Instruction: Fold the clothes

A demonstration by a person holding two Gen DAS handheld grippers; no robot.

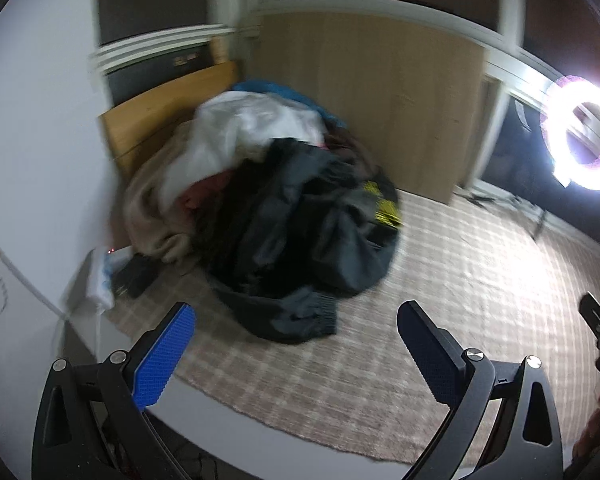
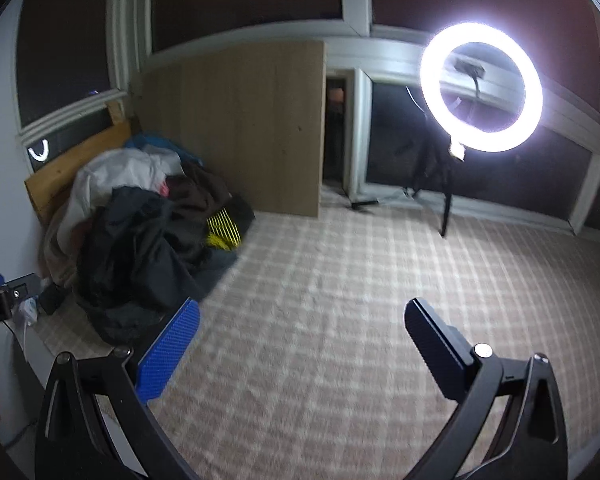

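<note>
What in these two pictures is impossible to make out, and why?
- Clothes pile: both views are motion-blurred, so separate garments cannot be counted; the dark jacket on top hides those beneath.
- Yellow print: too blurred to read in either view.
- Small items beside the pile, left wrist view: blurred, unidentifiable.
- Doorway, right wrist view: too dark inside.

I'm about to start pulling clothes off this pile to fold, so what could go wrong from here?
1. The dark grey jacket lies tangled over the heap of mixed clothes; pulling it with the open left tongs may drag other garments along.
2. The white cable and small items beside the pile could get snagged.
3. The glowing ring light on its stand stands on the checked pink blanket; tugging that blanket may tip it.
</note>
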